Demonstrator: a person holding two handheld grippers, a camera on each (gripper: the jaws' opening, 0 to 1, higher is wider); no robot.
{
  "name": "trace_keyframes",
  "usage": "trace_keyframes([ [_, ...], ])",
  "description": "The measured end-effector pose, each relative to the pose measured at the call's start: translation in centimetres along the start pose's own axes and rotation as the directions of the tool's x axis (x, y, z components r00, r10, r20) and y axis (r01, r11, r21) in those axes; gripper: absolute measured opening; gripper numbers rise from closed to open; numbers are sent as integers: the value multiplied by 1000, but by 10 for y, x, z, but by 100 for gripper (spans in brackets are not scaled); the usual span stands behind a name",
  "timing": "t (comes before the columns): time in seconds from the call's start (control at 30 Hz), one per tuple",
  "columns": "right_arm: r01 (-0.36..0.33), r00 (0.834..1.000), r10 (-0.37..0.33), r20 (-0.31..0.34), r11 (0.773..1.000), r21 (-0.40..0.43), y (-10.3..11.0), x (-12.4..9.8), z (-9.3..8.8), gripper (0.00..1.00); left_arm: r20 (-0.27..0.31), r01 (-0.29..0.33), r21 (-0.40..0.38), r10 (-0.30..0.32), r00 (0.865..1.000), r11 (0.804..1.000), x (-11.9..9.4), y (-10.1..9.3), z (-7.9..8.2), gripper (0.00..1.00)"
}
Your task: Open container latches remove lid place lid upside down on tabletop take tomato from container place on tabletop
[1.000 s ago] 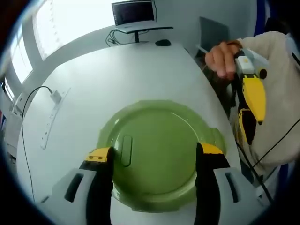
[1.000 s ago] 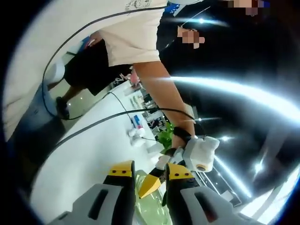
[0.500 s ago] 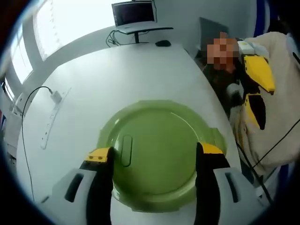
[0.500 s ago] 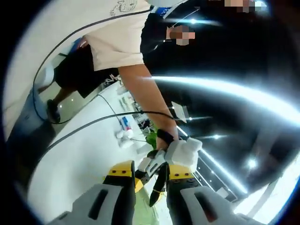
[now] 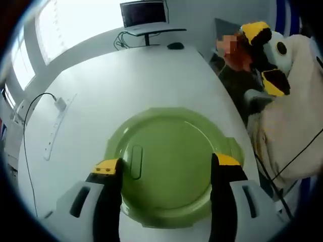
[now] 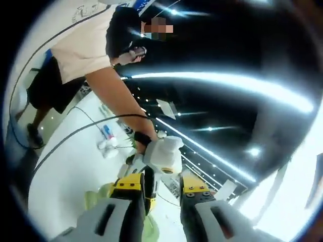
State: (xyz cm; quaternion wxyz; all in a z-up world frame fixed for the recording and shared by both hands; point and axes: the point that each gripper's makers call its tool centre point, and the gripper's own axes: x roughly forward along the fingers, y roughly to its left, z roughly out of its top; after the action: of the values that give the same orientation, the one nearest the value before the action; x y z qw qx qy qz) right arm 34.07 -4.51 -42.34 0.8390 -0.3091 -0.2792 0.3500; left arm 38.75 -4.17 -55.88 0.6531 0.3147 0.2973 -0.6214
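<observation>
Green container lid is seen flat on the white table, between the widely spread jaws of the left gripper — untouched. Right gripper — narrowly parted, nothing held — is raised well above.

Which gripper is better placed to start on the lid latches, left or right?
Left, probably. The left gripper hangs open right over the green lid, jaws straddling it. The right gripper is lifted off beside the table, near the person's torso, and its own view points up toward the ceiling.
</observation>
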Motion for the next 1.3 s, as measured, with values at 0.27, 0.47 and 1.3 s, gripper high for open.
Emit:
trace_keyframes([
  [0.27,84,996,-81,-44,995,55,-19,4,-13,27,3,2,-2,-2,1000,1000,-3,12,-5,64],
  [0.47,168,985,-160,-63,974,150,-35,8,-20,27,5,2,-1,-2,1000,1000,-6,24,-10,64],
  [1.3,424,905,-350,-240,781,458,-65,-10,-74,29,-2,0,0,0,1000,1000,-8,37,-14,64],
])
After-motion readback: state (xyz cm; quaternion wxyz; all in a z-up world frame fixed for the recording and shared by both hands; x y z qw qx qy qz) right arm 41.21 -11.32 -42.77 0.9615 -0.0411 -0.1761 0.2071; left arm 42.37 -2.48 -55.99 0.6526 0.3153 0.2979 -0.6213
